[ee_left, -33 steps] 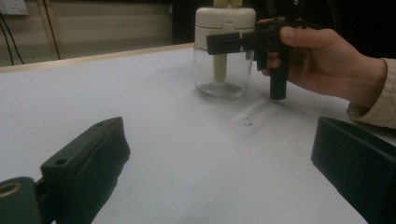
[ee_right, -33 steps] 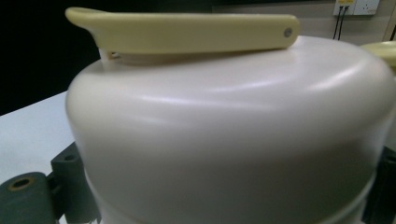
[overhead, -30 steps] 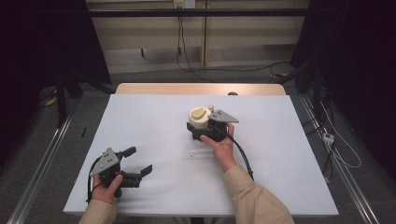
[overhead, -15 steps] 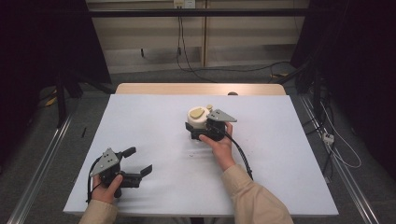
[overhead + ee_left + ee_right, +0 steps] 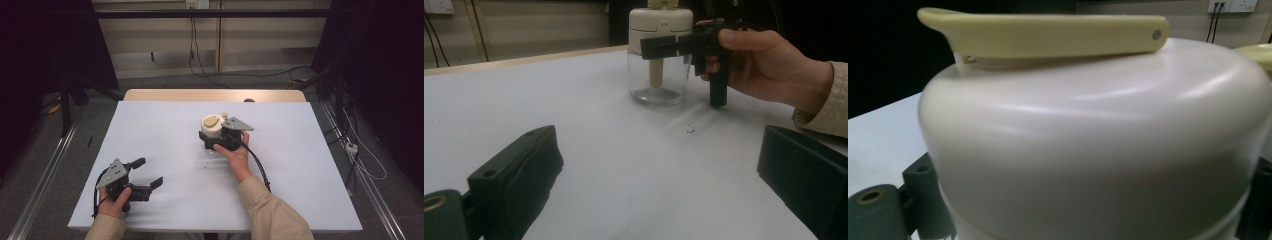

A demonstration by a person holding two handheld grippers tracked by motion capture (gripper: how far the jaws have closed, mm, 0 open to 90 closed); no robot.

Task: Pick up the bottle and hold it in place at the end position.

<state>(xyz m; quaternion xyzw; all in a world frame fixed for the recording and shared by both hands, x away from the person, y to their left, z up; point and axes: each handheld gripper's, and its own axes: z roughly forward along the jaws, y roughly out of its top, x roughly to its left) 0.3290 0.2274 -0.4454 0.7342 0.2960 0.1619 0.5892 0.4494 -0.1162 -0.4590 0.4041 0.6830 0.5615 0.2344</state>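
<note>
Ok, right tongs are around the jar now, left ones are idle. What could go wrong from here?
1. The right tongs sit at the seam between the cream lid and the clear glass base; a lift might slip on the smooth wall or separate the two.
2. The lid's flip handle is unrestrained and could swing if the jar tilts.
3. The left tongs rest open and far away near the table edge, too distant to steady anything quickly.

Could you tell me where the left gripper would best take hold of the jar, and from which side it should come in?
Grip the clear glass body of the jar below the cream lid, coming in level from the left. The body is round, upright and bare there, while the right gripper already clamps it just under the lid from the person's side.
</note>
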